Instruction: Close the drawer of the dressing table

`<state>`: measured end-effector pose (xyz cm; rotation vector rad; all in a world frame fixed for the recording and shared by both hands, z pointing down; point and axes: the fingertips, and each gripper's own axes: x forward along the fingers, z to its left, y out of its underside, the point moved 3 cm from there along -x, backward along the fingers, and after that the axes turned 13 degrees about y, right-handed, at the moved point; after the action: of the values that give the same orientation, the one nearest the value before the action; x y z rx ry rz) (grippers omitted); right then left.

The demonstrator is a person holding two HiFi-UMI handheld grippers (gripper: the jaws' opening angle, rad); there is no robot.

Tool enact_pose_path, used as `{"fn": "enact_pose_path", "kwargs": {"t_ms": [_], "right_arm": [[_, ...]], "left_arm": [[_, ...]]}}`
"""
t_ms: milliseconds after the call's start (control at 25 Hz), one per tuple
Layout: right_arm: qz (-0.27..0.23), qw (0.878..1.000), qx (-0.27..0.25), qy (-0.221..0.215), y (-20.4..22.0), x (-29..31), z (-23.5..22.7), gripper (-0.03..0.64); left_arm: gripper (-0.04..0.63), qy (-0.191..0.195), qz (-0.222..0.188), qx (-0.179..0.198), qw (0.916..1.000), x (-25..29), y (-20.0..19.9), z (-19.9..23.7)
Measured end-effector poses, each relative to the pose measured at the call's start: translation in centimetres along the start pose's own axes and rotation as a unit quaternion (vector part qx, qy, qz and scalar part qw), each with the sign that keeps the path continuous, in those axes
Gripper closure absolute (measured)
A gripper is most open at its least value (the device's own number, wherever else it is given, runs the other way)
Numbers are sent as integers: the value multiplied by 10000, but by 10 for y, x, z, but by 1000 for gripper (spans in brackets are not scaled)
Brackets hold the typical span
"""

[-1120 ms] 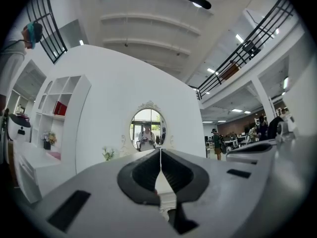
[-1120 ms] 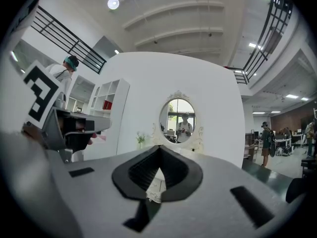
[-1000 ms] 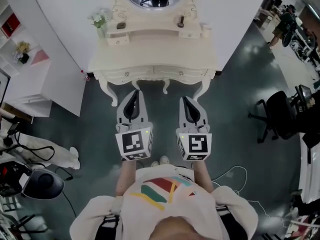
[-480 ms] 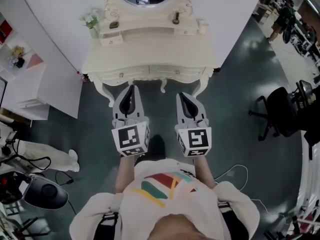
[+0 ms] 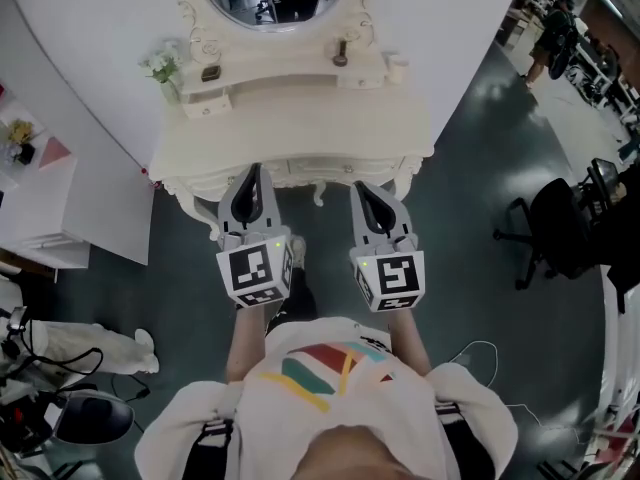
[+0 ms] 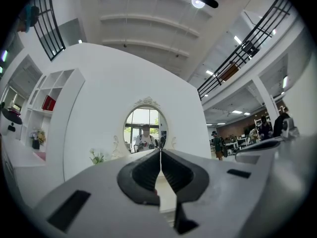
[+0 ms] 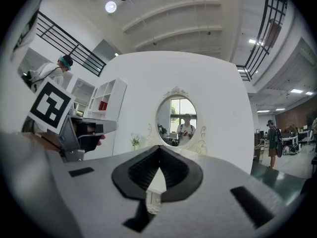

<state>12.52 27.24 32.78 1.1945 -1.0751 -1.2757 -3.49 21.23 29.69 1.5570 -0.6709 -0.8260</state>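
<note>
Fingers [image 6: 141, 175] of the left gripper [image 5: 253, 168] are clenched on nothing, and the right gripper [image 5: 359, 186] is clenched empty too, probably to serve as blunt pushers. Both point level at the drawer [image 5: 305, 168] under the table [image 5: 300, 118] top. Its cream, carved front looks nearly flush; I cannot tell whether they touch it.

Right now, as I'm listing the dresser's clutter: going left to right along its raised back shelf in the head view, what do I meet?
small flower vase → flat dark item → dark upright item → white jar
</note>
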Motion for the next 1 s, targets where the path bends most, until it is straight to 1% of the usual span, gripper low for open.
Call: {"fn": "enact_pose_path", "kwargs": {"t_ms": [200,480,760,880,1000], "right_arm": [[-23,10000,19,69,-1,59,2,617],[94,9999,-86,-80,-5,148,20,617],[173,9998,-124,-53,-11,240,31,617],[132,9998,-131,-16,-14,281,32,617],[53,9999,-101,49,-17,319,31,617]], "left_arm": [[588,56,41,45,10000,47,7,33],[588,61,172,-131,9997,112,22,91],[588,252,221,-174,9993,185,28,143],[588,350,123,-128,9992,219,26,164],[588,517,145,-117,9985,252,28,181]]}}
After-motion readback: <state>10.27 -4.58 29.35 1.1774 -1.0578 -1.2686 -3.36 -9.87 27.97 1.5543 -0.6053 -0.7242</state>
